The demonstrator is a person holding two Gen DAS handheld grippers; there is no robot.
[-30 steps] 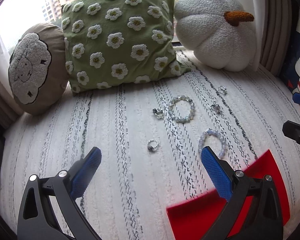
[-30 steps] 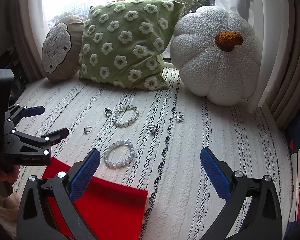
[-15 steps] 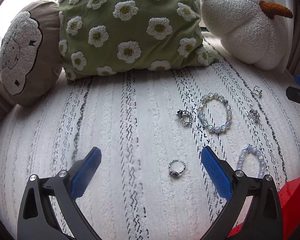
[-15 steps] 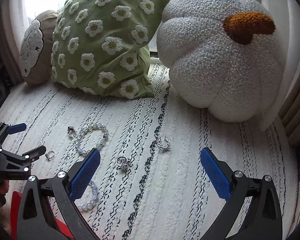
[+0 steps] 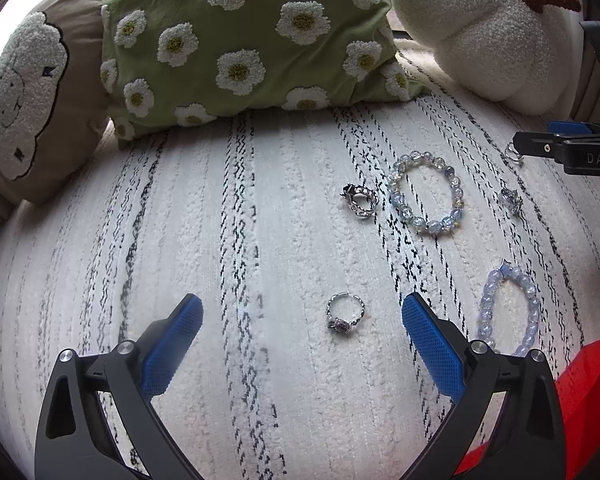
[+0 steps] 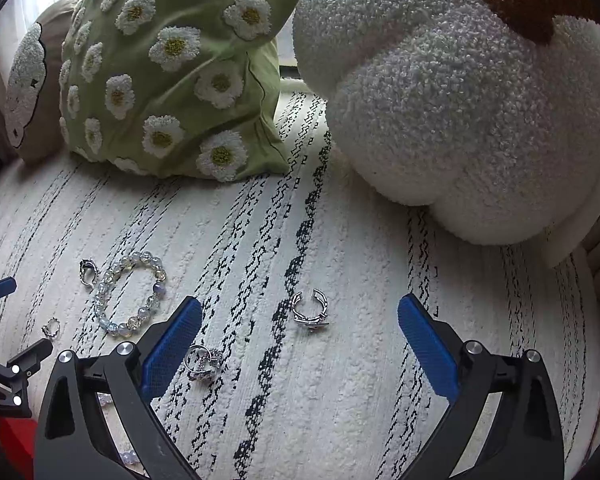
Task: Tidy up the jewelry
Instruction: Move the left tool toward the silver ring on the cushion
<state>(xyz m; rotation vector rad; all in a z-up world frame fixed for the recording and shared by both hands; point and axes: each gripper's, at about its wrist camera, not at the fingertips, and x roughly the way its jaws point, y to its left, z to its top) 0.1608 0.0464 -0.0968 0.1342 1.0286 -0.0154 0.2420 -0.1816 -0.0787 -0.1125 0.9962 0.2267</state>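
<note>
Jewelry lies loose on a white, black-flecked rug [image 5: 220, 240]. My left gripper [image 5: 302, 344] is open, and a silver ring [image 5: 345, 314] rests on the rug between its blue fingers. Beyond it lie a chunky silver ring [image 5: 359, 201], a clear bead bracelet [image 5: 426, 192] and a pale blue bead bracelet [image 5: 508, 308]. My right gripper [image 6: 299, 344] is open too, low over an open silver ring [image 6: 310, 309]. Another ring [image 6: 202, 361] sits by its left finger. The red tray [image 5: 584, 396] shows at the lower right of the left wrist view.
A green daisy cushion [image 5: 252, 36], a brown sheep cushion [image 5: 28, 92] and a white pumpkin cushion [image 6: 472, 120] line the back. A small ring [image 5: 511, 199] lies right of the clear bracelet. The right gripper's tips show at the left view's right edge [image 5: 556, 144].
Both grippers have moved forward and lower toward the rug. The rings now lie between the open fingers, and the red tray has slid to the frame edges.
</note>
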